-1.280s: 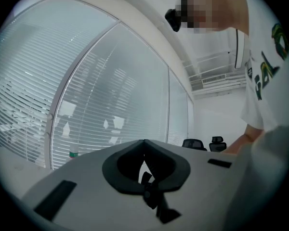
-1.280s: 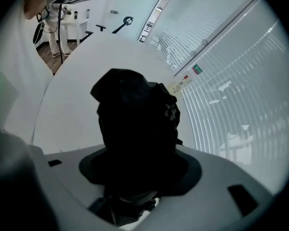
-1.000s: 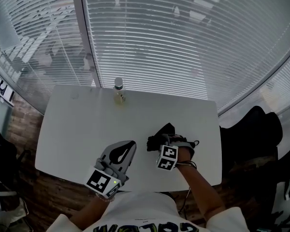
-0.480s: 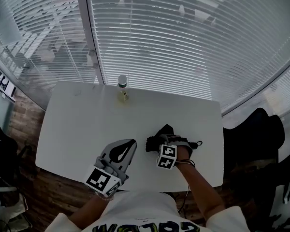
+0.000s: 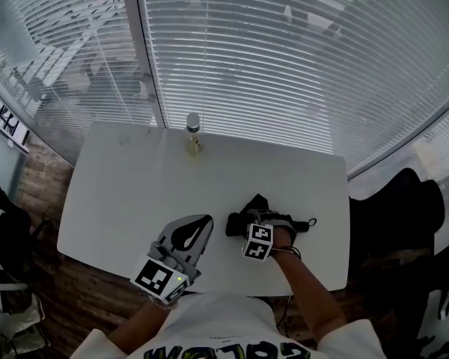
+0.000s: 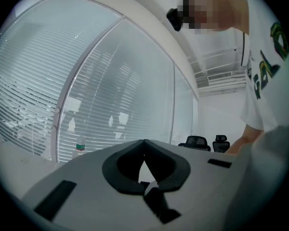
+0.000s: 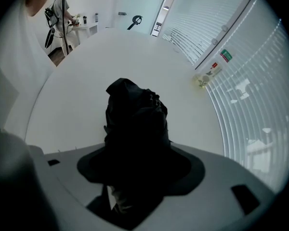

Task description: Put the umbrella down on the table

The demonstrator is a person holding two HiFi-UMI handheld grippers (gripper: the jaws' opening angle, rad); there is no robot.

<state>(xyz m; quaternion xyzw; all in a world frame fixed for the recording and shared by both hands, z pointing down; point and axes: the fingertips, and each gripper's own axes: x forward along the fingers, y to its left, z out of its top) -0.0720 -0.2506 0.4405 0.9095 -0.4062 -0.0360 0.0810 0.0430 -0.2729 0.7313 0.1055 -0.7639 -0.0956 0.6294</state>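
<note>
1. Surface: white, rectangular, with rounded corners, its far edge close to the glazing.
2. Venetian blinds: white horizontal slats that cover the glass wall across the whole far side.
3. Mullion: grey upright that divides the glazing into panels.
4. Floor: brown wood-pattern boards, visible at the left and along the near edge.
5. Black office chair: just beside the right end of the surface; a second dark chair stands at the left.
6. White wall: plain, behind two office chairs in the left gripper view.
7. Light: pale and even, with faint reflections on the glass.
</note>
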